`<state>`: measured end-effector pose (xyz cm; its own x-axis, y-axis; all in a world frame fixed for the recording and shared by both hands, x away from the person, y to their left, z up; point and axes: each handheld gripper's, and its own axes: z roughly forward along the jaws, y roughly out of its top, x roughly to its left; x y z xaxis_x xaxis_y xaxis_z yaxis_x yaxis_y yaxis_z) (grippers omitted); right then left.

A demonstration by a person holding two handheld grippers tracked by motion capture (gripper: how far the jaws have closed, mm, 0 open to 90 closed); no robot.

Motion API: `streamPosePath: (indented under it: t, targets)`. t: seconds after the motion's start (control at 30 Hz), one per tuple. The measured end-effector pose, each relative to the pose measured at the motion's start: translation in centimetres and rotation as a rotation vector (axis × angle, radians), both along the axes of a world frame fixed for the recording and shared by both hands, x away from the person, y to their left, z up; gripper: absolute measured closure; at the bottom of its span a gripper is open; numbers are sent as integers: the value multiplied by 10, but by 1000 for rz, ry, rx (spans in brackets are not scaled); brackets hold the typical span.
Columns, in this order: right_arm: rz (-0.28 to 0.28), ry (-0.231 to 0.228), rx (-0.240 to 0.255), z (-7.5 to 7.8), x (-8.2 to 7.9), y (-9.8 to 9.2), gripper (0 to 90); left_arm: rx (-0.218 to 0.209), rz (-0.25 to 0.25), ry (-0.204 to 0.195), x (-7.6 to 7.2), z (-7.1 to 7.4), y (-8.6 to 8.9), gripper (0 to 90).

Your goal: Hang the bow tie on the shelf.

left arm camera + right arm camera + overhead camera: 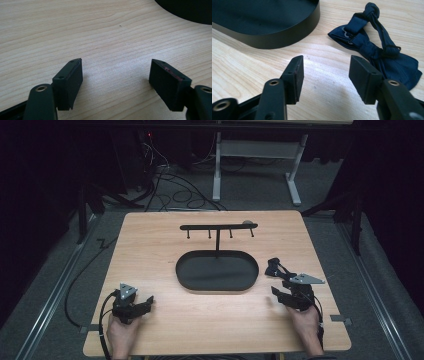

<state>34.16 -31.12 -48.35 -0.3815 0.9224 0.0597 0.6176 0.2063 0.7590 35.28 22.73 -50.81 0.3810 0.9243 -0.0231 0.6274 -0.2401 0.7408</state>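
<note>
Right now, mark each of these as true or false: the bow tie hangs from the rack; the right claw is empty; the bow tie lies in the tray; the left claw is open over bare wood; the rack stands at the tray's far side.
1. The bow tie hangs from the rack. False: it lies on the table, by the right claw.
2. The right claw is empty. True: only wood shows between its jaws.
3. The bow tie lies in the tray. False: it lies beside the tray, on the wood.
4. The left claw is open over bare wood. True.
5. The rack stands at the tray's far side. True.
</note>
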Motion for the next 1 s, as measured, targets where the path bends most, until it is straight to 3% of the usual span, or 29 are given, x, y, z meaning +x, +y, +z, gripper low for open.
streamPosePath:
  t: [0.4, 0.63, 1.0]
  targets:
    - [-39, -10, 16, 8, -1, -14, 525, -3, 5, -6, 0, 0, -1, 275]
    - [-56, -45, 18, 17, 1, -21, 544, -1, 5, -6, 0, 0, -1, 275]
    - [-69, -46, 31, 32, 15, -28, 571, -1, 3, -4, 0, 0, 0, 275]
